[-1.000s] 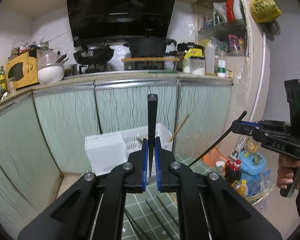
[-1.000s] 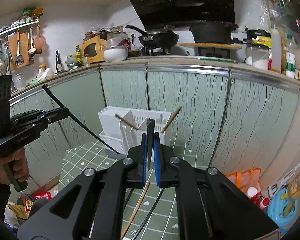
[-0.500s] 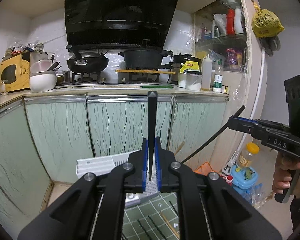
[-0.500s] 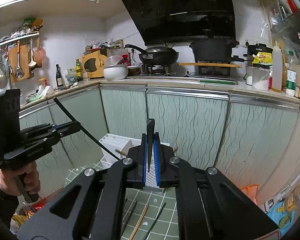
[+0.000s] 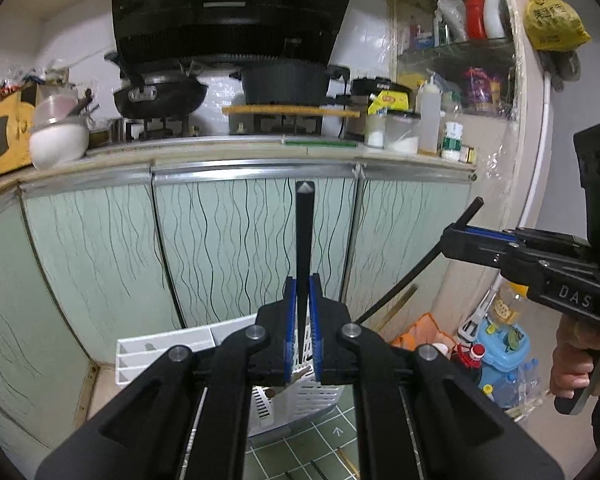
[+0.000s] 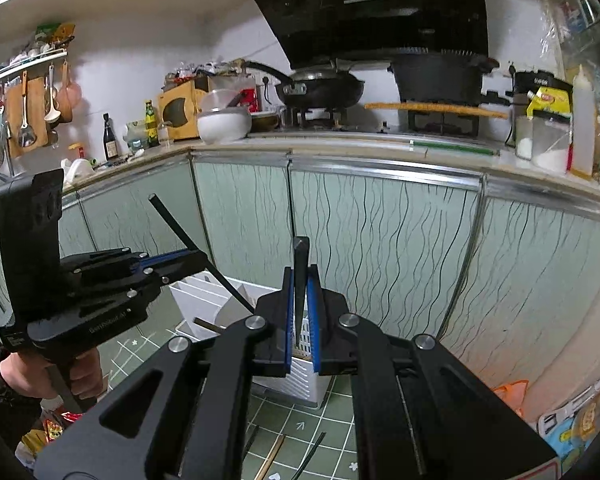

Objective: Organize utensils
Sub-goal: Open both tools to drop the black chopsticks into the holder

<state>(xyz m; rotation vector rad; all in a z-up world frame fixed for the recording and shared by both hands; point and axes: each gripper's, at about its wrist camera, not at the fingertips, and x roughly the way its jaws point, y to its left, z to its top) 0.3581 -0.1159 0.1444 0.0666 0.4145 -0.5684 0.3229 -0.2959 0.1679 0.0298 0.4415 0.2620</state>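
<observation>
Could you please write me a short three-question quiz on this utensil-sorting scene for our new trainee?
1. True or false: the left gripper and the right gripper each clamp a black chopstick.
2. What colour is the slotted utensil holder on the green mat?
3. Where do loose chopsticks lie? A) on the mat B) on the counter C) in the wok

Key: 1 true; 2 white; 3 A.
</observation>
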